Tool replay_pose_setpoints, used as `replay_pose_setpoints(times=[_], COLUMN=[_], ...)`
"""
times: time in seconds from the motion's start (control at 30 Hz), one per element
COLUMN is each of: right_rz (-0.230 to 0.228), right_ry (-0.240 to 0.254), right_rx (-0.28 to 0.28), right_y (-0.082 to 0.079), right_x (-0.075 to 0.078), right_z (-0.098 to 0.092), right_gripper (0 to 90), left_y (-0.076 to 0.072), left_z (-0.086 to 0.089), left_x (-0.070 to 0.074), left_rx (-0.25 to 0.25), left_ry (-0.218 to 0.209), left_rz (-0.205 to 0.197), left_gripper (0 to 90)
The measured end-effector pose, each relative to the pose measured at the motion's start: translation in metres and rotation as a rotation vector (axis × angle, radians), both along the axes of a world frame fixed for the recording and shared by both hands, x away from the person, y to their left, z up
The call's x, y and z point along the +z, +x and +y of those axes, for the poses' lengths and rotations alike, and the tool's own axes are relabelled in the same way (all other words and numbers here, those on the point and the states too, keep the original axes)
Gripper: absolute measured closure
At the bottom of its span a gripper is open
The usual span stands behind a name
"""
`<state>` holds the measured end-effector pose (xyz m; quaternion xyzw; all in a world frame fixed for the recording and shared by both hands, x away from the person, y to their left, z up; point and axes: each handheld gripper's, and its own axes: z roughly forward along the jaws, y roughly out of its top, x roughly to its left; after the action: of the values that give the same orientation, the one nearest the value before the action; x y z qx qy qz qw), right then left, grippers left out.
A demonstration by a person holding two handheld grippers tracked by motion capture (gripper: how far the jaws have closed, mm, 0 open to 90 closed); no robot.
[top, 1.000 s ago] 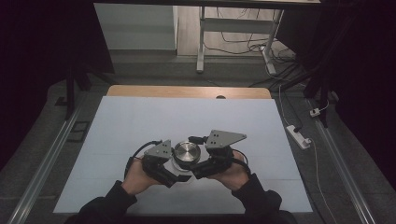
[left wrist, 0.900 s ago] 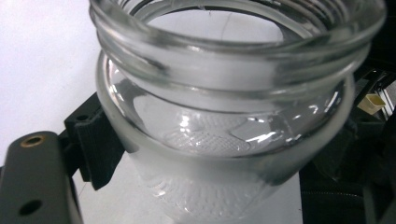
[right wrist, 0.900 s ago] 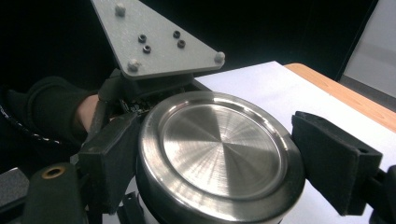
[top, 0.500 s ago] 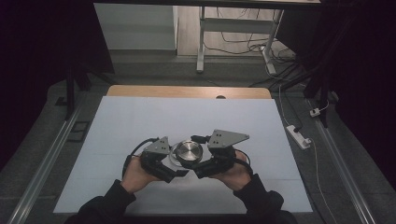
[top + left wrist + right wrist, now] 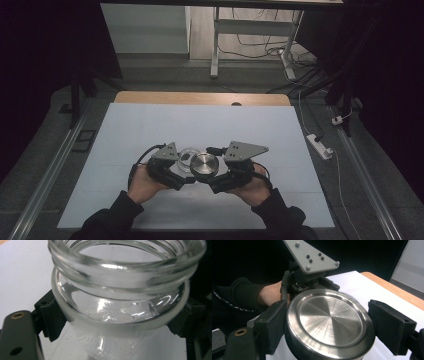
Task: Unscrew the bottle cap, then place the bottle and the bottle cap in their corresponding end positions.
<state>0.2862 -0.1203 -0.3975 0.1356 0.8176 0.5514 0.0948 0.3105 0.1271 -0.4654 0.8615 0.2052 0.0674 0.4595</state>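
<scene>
Left gripper view is showing a clear glass jar [image 5: 120, 302] standing upright, threaded mouth up, with the left gripper [image 5: 172, 172] clamping its body. Beside it over the white table [image 5: 125, 135], the right gripper [image 5: 227, 175] is pinching a round brushed-metal lid [image 5: 329, 320], face up.

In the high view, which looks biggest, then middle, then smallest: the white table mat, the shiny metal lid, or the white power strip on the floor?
1. white table mat, by far the biggest.
2. metal lid.
3. power strip, long but thin; it looks close to the lid, and lies farther off, so that order is unsure.
</scene>
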Motion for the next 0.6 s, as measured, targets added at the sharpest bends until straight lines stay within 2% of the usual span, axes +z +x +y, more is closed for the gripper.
replay_pose_setpoints(times=[0.6], right_rz=[0.002], right_ry=[-0.025], right_rx=[-0.008], right_y=[-0.004], right_x=[-0.014], right_z=[-0.001], right_gripper=[17.6], left_y=[0.019], left_z=[0.003], left_x=[-0.002], left_rx=[0.052], left_ry=[-0.001], left_rz=[-0.007], left_gripper=[15.6])
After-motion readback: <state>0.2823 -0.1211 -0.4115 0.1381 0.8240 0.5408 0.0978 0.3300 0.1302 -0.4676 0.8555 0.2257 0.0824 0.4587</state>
